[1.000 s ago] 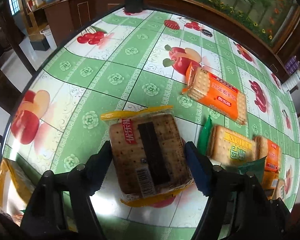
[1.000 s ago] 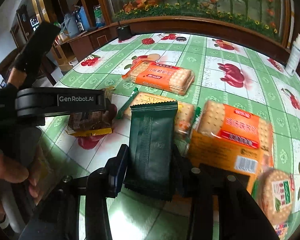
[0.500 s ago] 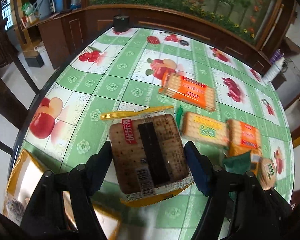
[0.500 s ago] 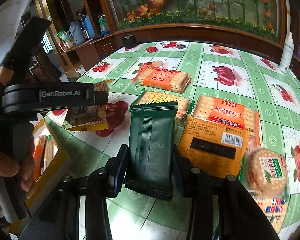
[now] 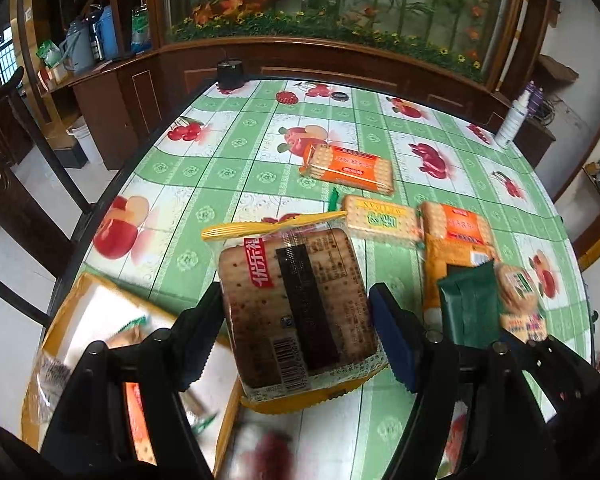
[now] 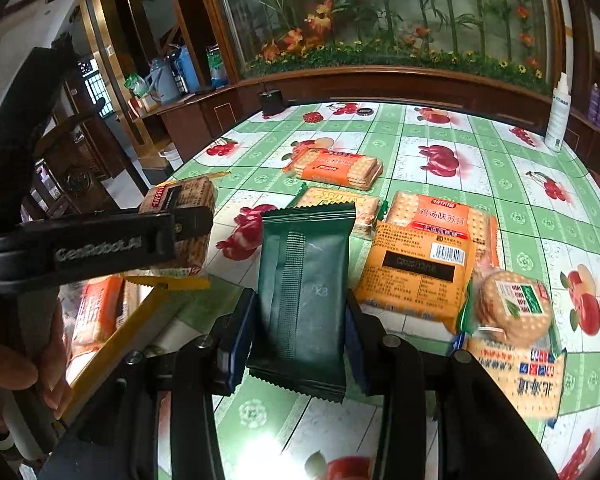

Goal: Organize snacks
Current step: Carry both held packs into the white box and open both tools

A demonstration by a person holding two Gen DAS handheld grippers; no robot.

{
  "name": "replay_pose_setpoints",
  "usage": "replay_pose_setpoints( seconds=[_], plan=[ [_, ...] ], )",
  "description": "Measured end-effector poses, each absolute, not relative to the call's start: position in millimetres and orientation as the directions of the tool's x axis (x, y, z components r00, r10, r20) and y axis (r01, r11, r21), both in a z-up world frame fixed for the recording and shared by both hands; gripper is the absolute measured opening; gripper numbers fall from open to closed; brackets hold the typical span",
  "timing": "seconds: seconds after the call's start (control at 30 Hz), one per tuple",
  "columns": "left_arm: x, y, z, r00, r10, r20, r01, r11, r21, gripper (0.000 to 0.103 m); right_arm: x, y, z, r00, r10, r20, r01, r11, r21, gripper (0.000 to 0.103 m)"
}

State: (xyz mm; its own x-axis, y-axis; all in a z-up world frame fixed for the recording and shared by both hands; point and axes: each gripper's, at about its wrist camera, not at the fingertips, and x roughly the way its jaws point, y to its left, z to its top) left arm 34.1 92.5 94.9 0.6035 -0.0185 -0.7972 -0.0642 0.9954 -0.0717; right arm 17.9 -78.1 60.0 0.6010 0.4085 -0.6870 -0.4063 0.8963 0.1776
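Observation:
My left gripper [image 5: 296, 328] is shut on a brown cracker pack with yellow ends [image 5: 296, 300] and holds it above the table's left edge, over a yellow-rimmed box [image 5: 100, 312]. My right gripper [image 6: 300, 328] is shut on a dark green snack packet [image 6: 304, 292], lifted above the table. In the right wrist view the left gripper [image 6: 100, 244] and its cracker pack [image 6: 184, 200] show at left, over the box [image 6: 112, 340]. Several cracker packs lie on the table: an orange one [image 6: 336, 166], a green-ended one [image 6: 340, 204], a large orange one [image 6: 428, 256] and a round biscuit pack [image 6: 516, 312].
The round table has a green fruit-print cloth [image 5: 236, 152]. A white bottle [image 6: 558, 116] stands at its far right edge and a black object [image 6: 271, 102] at the far edge. The box holds an orange pack [image 6: 100, 308]. Dark wooden furniture stands left.
Both grippers have lifted and pulled back with their packs. The left one has moved left, so the box now lies beneath it.

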Motion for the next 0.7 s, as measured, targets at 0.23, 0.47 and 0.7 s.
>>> replay_pose_setpoints(
  seconds=[0.23,0.47,0.7],
  plan=[
    [4,97,101,0.618,-0.042,-0.785,-0.041,0.995,-0.086,0.074,2,-74,62,0.599,0.422,-0.681,-0.423,0.888,0.178,0.041],
    [-28,110,108,0.631,-0.074,-0.772,-0.02,0.994,-0.112,0.074,-11,-64,65,0.589,0.445,-0.675,-0.454,0.873,0.179,0.041],
    [-59,153,120,0.642,-0.094,-0.761,-0.047,0.986,-0.162,0.074,-23,-27,72,0.555,0.491,-0.671,-0.532,0.83,0.167,0.041]
  ],
)
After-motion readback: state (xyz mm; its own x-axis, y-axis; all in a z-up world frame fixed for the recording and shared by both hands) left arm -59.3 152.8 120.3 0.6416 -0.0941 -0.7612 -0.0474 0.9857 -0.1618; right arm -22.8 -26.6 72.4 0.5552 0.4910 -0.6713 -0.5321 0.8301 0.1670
